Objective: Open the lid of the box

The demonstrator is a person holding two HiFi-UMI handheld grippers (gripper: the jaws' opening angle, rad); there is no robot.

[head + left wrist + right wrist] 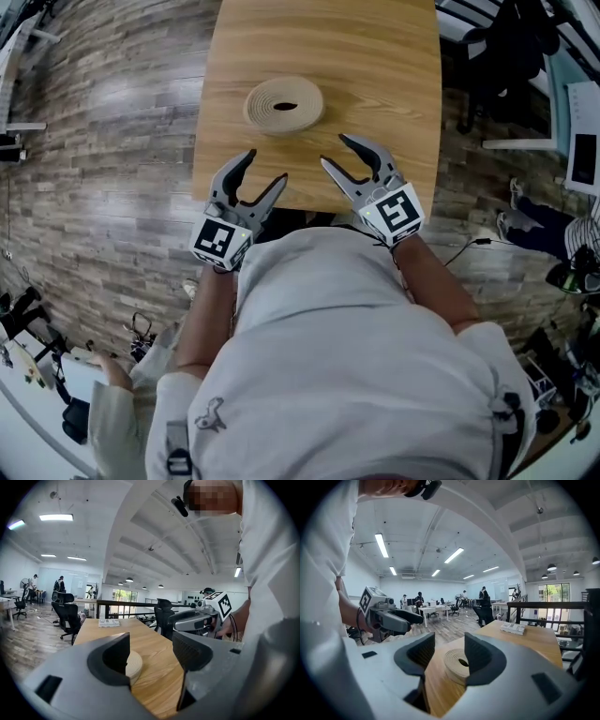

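person's torso (337,356): nearest the head camera, in a white shirt; both forearms reach forward from it toward the near edge of the tabletop (375,56).
left tongs (264,169): jaws spread wide with nothing between them; they hang over the tabletop's near edge, aimed at the box from its near left.
right tongs (335,150): also spread wide and empty, over the near edge at the box's near right; the right gripper view frames the box in the gap between the jaws, but the box lies ahead of them, untouched.
why both are wide: judged as readiness, since the jaws must clear a broad round rim before they can close on it.
box (284,105): round, ribbed and beige, with a dark slot in its top; it lies flat near the middle of the tabletop, ahead of both tongs and apart from each.
lid: appears seated; the seam between lid and base cannot be made out.
step in hand: judged an approach from two sides, so one pair can steady the base while the other lifts the top.
booklet (513,628): at the tabletop's far end, well apart from the box.
background: office chairs (65,613), desks and distant people.
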